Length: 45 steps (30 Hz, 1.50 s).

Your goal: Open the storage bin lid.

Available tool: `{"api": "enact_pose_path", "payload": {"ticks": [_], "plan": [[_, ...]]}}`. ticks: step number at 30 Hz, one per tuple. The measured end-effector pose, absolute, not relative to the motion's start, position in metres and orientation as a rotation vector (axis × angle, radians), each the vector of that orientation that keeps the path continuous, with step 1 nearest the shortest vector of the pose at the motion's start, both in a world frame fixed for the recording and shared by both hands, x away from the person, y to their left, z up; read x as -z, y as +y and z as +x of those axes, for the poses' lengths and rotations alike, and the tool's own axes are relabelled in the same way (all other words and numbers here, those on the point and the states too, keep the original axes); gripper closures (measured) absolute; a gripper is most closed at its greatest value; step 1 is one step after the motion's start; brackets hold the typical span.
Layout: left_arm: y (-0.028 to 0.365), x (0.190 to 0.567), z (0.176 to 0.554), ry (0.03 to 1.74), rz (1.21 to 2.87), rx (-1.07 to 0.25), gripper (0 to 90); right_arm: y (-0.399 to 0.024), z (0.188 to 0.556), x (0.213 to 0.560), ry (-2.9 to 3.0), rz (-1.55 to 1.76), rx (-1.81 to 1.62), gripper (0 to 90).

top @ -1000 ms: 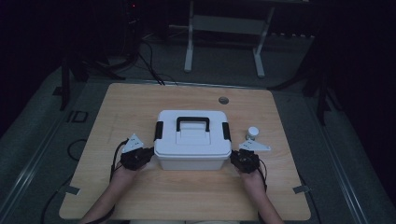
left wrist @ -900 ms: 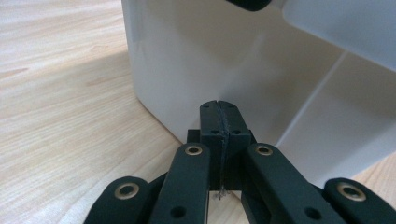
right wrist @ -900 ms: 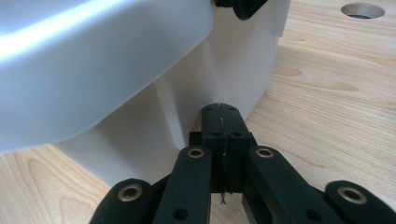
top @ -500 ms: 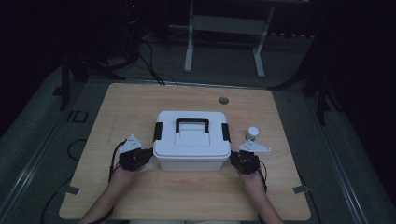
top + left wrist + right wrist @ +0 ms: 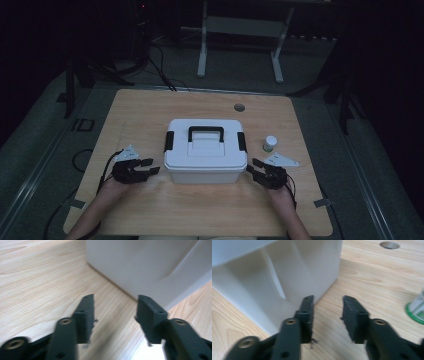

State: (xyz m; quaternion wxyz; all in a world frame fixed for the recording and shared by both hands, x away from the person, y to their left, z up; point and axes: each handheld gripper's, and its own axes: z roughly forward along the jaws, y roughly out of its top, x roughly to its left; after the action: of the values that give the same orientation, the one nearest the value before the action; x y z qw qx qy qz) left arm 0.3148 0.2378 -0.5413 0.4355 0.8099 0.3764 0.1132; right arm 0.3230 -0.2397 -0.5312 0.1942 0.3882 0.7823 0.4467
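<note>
a light wooden table [image 5: 150, 115] with a fine grain stands in a dim room, its round cable hole [image 5: 239, 107] near the far edge and strips of tape at its near corners. the floor around it is dark grey, with black cables trailing across it, and the white legs of a stand [image 5: 202, 45] rise behind the table in the shadow. a white storage box [image 5: 205, 159] with a black handle and black side latches sits near the middle of the table, a little toward the person's edge. the left gripper [image 5: 148, 167] lies low just beside the box's left wall, apart from it; its jaws have just been opening and stand apart with bare wood between them. the right gripper [image 5: 254, 168] lies just beside the box's right front corner, its jaws likewise just opened, with nothing between them. a small bottle [image 5: 270, 144] with a white cap stands to the right of the box, near the right gripper.
</note>
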Motion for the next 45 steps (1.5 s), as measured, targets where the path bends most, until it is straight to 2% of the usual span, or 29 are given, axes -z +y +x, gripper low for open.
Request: {"api": "enact_pose_path", "payload": {"ticks": [1, 5, 9, 11, 13, 25, 34, 45], "plan": [[0.238, 0.54, 0.315, 0.945, 2.036, -0.286, 39.2, -0.242, 0.322, 0.531, 2.194, 1.086, -1.255, 51.8], [0.24, 0.537, 0.317, 0.939, 2.122, -0.235, 27.8, -0.252, 0.322, 0.533, 2.177, 1.119, -1.264, 35.8], [0.241, 0.535, 0.316, 0.916, 2.222, -0.195, 24.7, -0.26, 0.322, 0.535, 2.191, 1.151, -1.27, 18.9], [0.243, 0.534, 0.317, 0.913, 2.264, -0.145, 21.5, -0.263, 0.322, 0.535, 2.202, 1.142, -1.255, 14.6], [0.245, 0.533, 0.317, 0.915, 2.295, -0.147, 18.3, -0.267, 0.322, 0.535, 2.192, 1.153, -1.271, 14.0], [0.256, 0.518, 0.319, 0.905, 2.455, -0.122, 16.4, -0.285, 0.321, 0.537, 2.158, 1.144, -1.236, 14.2], [0.25, 0.502, 0.321, 0.824, 2.674, -0.053, 16.4, -0.297, 0.316, 0.544, 2.15, 1.181, -1.225, 14.1], [0.254, 0.48, 0.329, 0.812, 2.748, -0.01, 16.4, -0.299, 0.312, 0.549, 2.159, 1.177, -1.233, 14.3]]}}
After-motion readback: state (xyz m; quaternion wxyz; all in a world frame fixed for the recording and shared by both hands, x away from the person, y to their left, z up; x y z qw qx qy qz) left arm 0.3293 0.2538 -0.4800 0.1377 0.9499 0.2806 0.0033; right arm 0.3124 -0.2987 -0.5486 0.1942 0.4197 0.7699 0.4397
